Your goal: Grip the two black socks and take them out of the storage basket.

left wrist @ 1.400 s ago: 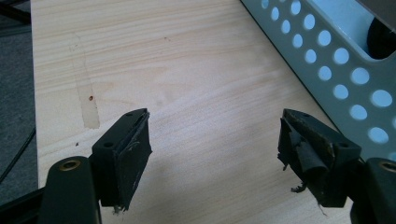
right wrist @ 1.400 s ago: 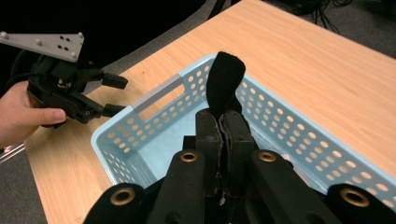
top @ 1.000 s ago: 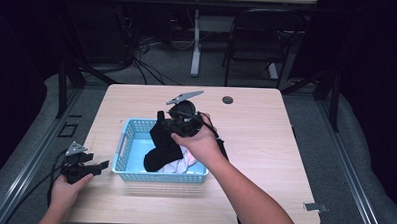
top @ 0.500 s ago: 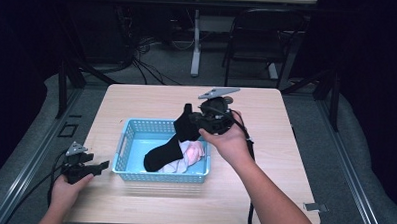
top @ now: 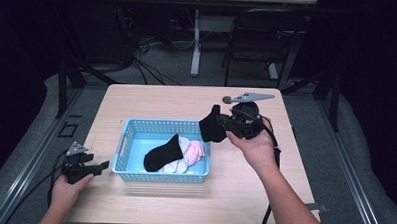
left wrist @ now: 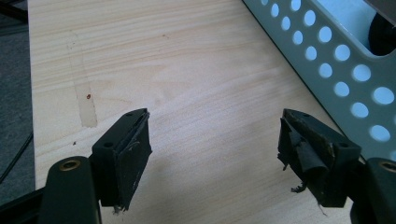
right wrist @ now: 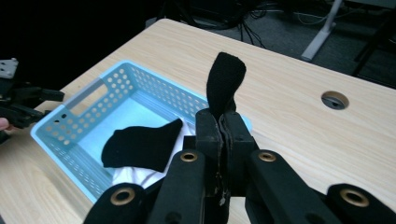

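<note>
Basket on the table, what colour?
Light blue basket with round holes in its walls; the right gripper view shows it best.

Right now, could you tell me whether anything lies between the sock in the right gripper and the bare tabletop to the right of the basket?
Nothing visible does. The right gripper holds the black sock above the basket's right edge, and the table beside it is bare wood.

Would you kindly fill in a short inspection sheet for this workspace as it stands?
Surface: light wooden table, with a round cable hole.
Job's things: blue basket holding a black sock on white and pink laundry; a second black sock lifted beside the basket.
Clutter: nothing seen.
Tongs: right tongs shut on the second black sock; left tongs open, over bare table.
Cables: one trailing from each.
Surroundings: dark chair, floor cables.
</note>
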`<state>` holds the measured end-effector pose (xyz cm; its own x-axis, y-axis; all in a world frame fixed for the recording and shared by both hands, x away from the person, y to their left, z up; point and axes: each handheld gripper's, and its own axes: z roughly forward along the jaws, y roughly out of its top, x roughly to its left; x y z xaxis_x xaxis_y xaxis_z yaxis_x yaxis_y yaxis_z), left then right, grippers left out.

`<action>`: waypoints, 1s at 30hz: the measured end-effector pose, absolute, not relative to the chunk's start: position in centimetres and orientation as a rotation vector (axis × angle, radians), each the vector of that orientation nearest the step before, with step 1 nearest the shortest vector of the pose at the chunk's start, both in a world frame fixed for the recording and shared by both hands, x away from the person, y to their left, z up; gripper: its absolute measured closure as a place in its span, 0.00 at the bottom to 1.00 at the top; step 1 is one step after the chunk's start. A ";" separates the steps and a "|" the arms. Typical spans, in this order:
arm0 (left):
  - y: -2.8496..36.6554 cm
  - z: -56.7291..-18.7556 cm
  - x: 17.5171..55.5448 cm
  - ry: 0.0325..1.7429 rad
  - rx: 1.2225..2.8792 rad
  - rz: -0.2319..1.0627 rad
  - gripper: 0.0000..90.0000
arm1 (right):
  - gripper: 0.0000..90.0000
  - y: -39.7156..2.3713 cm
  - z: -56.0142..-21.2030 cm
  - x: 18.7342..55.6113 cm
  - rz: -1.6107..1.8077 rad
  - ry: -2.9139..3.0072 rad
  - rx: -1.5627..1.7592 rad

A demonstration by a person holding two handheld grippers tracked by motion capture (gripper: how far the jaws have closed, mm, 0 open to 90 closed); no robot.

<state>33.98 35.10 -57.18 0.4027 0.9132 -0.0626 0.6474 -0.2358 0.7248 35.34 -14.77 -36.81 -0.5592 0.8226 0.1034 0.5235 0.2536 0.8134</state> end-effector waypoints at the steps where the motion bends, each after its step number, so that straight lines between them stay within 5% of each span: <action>1: 35.1 -57.2 34.0 1.328 1.978 0.497 0.28 | 0.97 -15.0 -36.9 35.3 1.204 2.187 1.241; 30: 35.0 -57.3 34.0 1.327 1.984 0.495 0.28 | 0.97 -20.7 -47.3 35.6 1.150 2.073 1.540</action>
<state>33.98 35.02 -57.26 0.4049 0.9123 -0.0615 0.6496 -0.2396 0.7216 35.62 -20.67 -47.31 -0.3721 0.9051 0.2058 0.6537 0.0981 0.7504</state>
